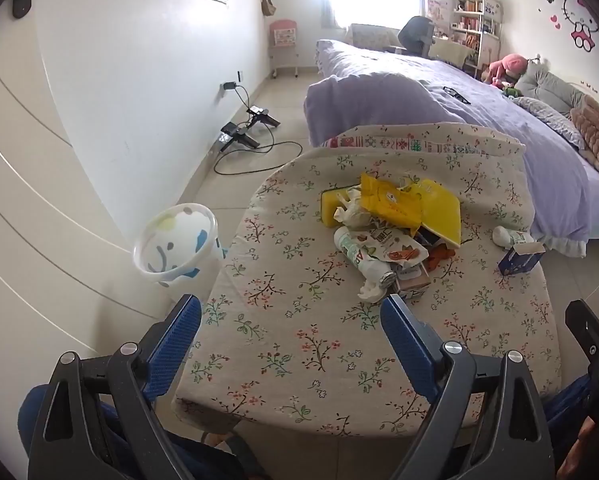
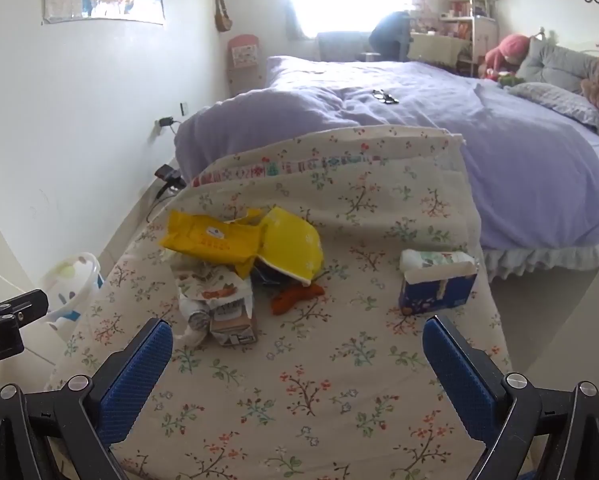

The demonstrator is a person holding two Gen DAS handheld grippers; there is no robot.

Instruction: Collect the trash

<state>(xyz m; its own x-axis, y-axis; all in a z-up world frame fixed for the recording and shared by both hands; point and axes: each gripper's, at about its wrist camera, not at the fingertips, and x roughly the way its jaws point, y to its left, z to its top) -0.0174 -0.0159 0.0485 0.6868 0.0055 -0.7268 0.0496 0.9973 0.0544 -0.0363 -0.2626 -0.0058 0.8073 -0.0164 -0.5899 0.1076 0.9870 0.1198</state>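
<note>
A pile of trash [image 1: 391, 224] lies mid-table on the floral cloth [image 1: 299, 344]: yellow wrappers [image 1: 391, 204], a crumpled white bottle [image 1: 359, 256], a small brown carton [image 1: 411, 284], tissues. The same pile [image 2: 243, 264] shows in the right wrist view with an orange scrap [image 2: 295, 298]. A blue box [image 2: 437, 290] and a white crumpled bottle [image 2: 431, 260] lie apart to the right. A white bin [image 1: 177, 242] stands on the floor left of the table. My left gripper [image 1: 291, 318] is open and empty at the near left edge. My right gripper [image 2: 297, 342] is open and empty above the near cloth.
A bed with a lilac duvet [image 1: 439, 108] stands behind and right of the table. Cables and chargers [image 1: 243, 136] lie on the floor by the left wall. A white wardrobe [image 1: 27, 200] runs along the left. The right gripper's body [image 1: 595, 340] shows at the right edge.
</note>
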